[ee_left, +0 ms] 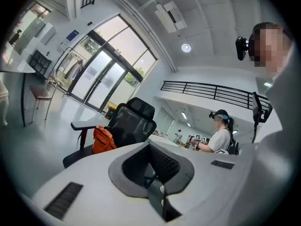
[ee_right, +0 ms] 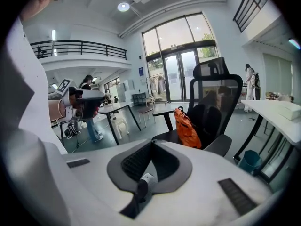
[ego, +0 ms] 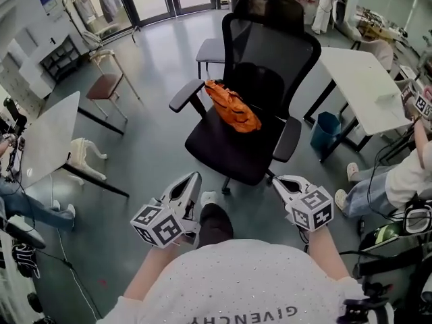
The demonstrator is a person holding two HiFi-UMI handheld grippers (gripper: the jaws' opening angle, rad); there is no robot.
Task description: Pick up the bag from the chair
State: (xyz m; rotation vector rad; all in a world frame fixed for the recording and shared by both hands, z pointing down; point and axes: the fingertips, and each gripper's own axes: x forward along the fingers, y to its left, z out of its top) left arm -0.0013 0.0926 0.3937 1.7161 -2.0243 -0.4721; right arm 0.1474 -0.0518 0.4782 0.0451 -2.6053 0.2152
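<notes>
Bag (ego: 233, 106), orange and crumpled, lies on the seat of the black office chair (ego: 229, 150) in the head view, leaning against the backrest. It is ahead of both grippers and well apart from them. The left gripper (ego: 195, 177) and the right gripper (ego: 277, 179) sit low in this view, each pointing toward the chair.

In the left gripper view, the left gripper (ee_left: 149, 144) has its jaws pressed together with nothing between them. The bag (ee_left: 102, 140) sits ahead and to the left of the tips, on the chair (ee_left: 136, 119).

In the right gripper view, the right gripper (ee_right: 151, 142) is likewise clenched and empty. The bag (ee_right: 187, 128) stands ahead and slightly right of its tips, propped on the chair (ee_right: 216, 95).
</notes>
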